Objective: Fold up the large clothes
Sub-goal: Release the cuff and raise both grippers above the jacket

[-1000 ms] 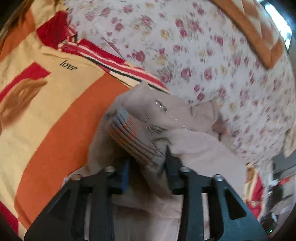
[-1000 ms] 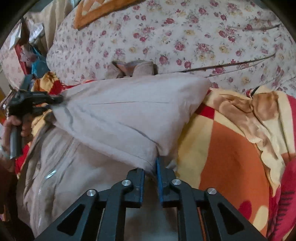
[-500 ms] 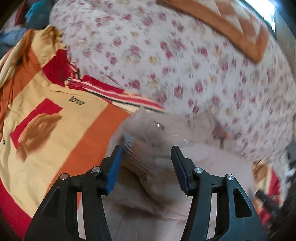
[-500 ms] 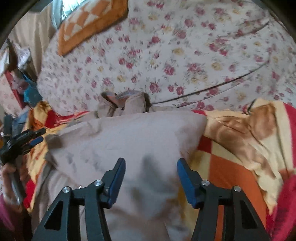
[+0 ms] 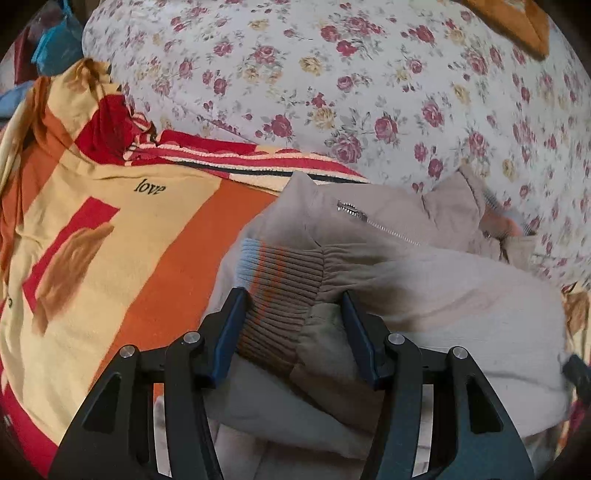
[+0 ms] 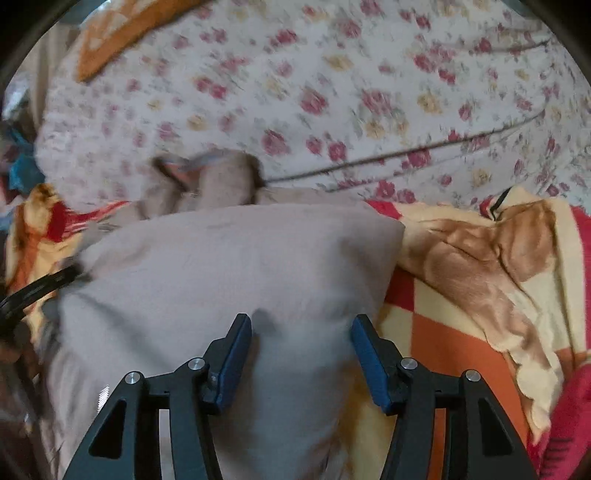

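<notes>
A beige zip jacket [image 5: 424,280] lies on an orange, red and yellow blanket [image 5: 110,258]. Its sleeve is folded across the body, with the brown ribbed cuff [image 5: 284,284] lying between the jaws of my left gripper [image 5: 293,317], which is open and grips nothing. In the right wrist view the folded jacket [image 6: 229,273] lies flat, and my right gripper [image 6: 301,339] is open just above its near edge. The jacket's collar [image 6: 221,177] lies at the far end. The left gripper's tip [image 6: 44,284] shows at the left edge.
A floral quilt [image 5: 369,92] rises behind the jacket, with an orange patterned pillow [image 6: 122,33] on it. The blanket [image 6: 480,277] spreads to the right of the jacket. Cluttered blue and red items [image 5: 51,44] sit at the far left.
Both grippers were shut on the jacket a second ago; both have opened and let go. The sleeve and fold now lie flat, and both grippers have drawn back a little.
</notes>
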A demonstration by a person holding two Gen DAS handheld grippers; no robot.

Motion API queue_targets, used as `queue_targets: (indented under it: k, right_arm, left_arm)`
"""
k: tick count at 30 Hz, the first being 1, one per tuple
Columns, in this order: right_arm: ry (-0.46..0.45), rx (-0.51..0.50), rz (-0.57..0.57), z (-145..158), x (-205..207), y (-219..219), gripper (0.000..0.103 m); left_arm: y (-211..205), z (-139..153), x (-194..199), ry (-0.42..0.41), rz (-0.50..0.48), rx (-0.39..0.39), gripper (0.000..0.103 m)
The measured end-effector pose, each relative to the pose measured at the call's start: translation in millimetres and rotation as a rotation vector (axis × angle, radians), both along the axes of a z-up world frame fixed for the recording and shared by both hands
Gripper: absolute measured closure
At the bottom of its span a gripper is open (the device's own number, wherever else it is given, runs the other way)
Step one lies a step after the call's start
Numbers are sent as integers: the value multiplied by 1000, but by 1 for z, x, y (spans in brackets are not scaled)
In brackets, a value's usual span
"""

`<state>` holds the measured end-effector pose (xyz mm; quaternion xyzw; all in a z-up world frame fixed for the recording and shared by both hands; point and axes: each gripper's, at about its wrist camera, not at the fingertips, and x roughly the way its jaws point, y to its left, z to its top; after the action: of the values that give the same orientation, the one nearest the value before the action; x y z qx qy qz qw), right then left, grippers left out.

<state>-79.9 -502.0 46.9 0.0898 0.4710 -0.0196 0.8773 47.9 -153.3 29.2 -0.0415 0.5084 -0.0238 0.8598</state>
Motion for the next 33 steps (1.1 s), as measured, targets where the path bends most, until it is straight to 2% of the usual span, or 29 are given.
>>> queue_targets:
  k: [3, 8, 11, 15, 18, 20, 27, 33]
  right_arm:
    - [-2, 0, 57, 5, -22, 15, 48]
    - [123, -128, 78, -34, -36, 30, 48]
    - [102, -95, 48, -25, -48, 23, 48]
    - [66, -32, 38, -4, -74, 14, 48]
    - [66, -8, 26, 4, -92, 9, 47]
    - [73, 19, 21, 3, -99, 8, 40]
    - [69, 55, 5, 3, -133, 9, 39]
    - [105, 52, 25, -4, -162, 21, 39]
  left_arm:
    - [-3, -2, -1, -5, -9, 20, 50]
    - [-11, -4, -8, -20, -40, 92, 49]
    - [-9, 2, -15, -16, -42, 98, 49]
    - [5, 16, -28, -13, -23, 29, 49]
    - [11, 27, -42, -37, -23, 30, 49]
    - [12, 32, -52, -50, -34, 42, 49]
    - [23, 46, -96, -74, -73, 71, 49]
    - [31, 54, -129, -82, -110, 71, 49]
